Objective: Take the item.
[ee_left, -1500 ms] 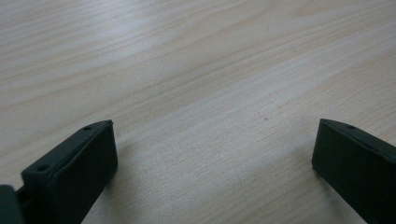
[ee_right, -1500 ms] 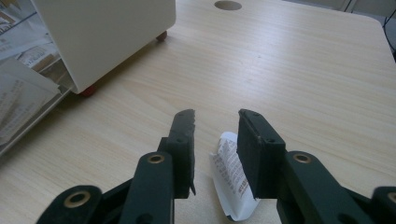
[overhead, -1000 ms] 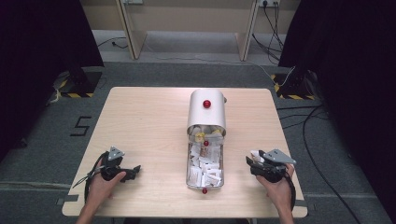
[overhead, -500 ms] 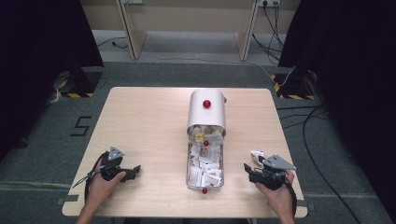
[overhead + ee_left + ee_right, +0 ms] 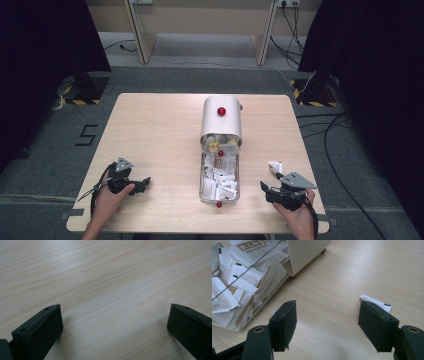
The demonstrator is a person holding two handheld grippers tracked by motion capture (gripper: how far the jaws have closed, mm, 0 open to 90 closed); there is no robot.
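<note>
A clear tray [image 5: 236,176] full of white paper sachets [image 5: 218,179] sticks out from under a white domed cover [image 5: 221,122] with a red knob [image 5: 221,111]. One loose sachet [image 5: 275,166] lies on the table right of the tray. My right gripper [image 5: 266,192] hovers just in front of it near the table's front edge, open; its jaws have just been opening and nothing is between them. In the right gripper view the gripper [image 5: 327,306] has that sachet [image 5: 375,302] behind one jaw and the tray [image 5: 272,293] at the left. My left gripper [image 5: 145,183] [image 5: 115,307] is open over bare wood.
The wooden table [image 5: 150,130] has bare surface left and right of the box. Another red knob [image 5: 219,204] marks the tray's near end. Dark curtains, cables [image 5: 345,130] and grey floor surround the table.
My right gripper has drawn back toward the front edge, away from the loose sachet, which stays on the table. The left gripper has not moved.
</note>
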